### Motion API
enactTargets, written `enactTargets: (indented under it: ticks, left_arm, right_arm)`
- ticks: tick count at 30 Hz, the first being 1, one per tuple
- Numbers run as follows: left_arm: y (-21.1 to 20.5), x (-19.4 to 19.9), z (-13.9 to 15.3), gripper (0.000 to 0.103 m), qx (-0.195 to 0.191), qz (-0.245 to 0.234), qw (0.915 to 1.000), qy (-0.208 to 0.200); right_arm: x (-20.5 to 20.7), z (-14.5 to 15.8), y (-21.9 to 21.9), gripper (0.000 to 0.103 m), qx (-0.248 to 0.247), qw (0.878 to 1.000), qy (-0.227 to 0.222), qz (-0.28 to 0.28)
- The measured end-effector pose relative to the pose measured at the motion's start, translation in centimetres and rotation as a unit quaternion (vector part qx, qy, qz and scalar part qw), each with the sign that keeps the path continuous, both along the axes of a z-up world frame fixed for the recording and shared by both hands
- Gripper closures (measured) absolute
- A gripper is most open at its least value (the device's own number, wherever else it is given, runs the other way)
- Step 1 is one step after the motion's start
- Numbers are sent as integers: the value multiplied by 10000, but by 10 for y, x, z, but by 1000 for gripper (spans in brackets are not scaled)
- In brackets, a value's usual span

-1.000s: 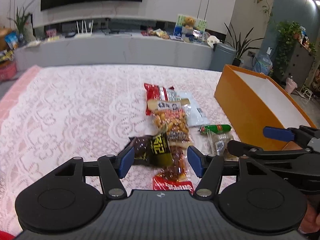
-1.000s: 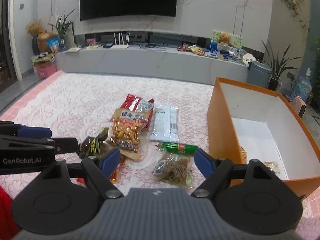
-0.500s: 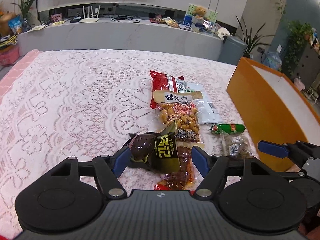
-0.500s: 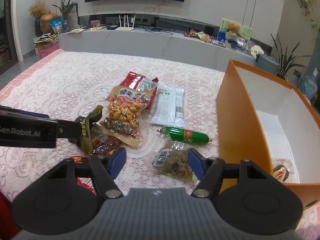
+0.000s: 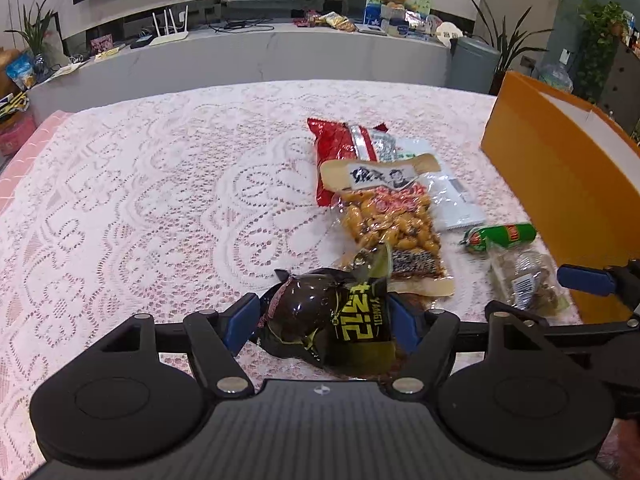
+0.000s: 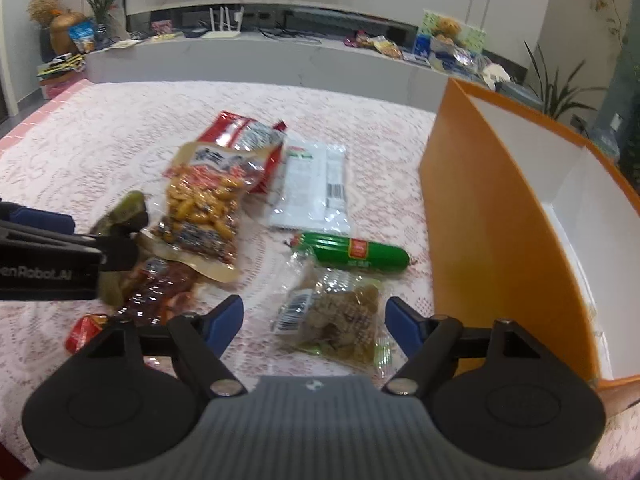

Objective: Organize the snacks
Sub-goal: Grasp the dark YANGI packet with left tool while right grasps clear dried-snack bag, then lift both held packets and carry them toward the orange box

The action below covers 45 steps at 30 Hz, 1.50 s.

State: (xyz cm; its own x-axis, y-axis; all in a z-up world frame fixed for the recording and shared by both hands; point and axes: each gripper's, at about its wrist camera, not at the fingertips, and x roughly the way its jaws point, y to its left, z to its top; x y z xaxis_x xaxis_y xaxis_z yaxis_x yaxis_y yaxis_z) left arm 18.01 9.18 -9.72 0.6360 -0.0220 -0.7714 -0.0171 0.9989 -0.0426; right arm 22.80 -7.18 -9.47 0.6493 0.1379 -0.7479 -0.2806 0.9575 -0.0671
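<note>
Both claws have dropped closer to the snacks since a second ago, jaws just widening. Lower centre, the left claw [image 5: 322, 322] straddles the dark packet [image 5: 332, 320], whether its pads touch is unclear. The right claw [image 6: 314, 320] stands open around the clear packet [image 6: 340, 318]. At right, the orange box [image 6: 492, 216] shows only white inner walls. The green sausage [image 6: 354, 252] lies near its wall on the lace-covered table [image 5: 140, 200].

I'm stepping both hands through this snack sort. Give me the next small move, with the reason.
Probably close the left gripper on the dark packet: that packet lies between its jaws, which have just been opening. The right gripper likewise straddles the clear packet, beside the orange box.
</note>
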Motion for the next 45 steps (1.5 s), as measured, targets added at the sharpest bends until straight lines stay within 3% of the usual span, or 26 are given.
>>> enactTargets:
  ticks: [8,14,16,23,31,45]
  left_arm:
    - [1,5,-12,25,171,-89,9998,48]
    - [-5,3,-12,39,439,-212,9988,-44]
    - [-7,3,-12,51,571,-214,9981,-45]
    - [-4,-1,-9,52,591,-149,9981,-86]
    - [-3,-12,9,52,525,-65,9983,-262]
    - [-21,-36,57,52,74,-144,9984,-543]
  right_arm:
    - [5,-9,-3,30,24,10000,91,-10]
    - [1,-9,-3,35,-31,10000,-2,70]
    - [-1,-9,-2,37,-90,9999,-37,111]
    - [-5,-2,-7,45,18,9999,-61,143]
    - [-12,6,-7,66,30,9996,-149,243]
    - [-36,42,-15,73,449,9978,-311,385]
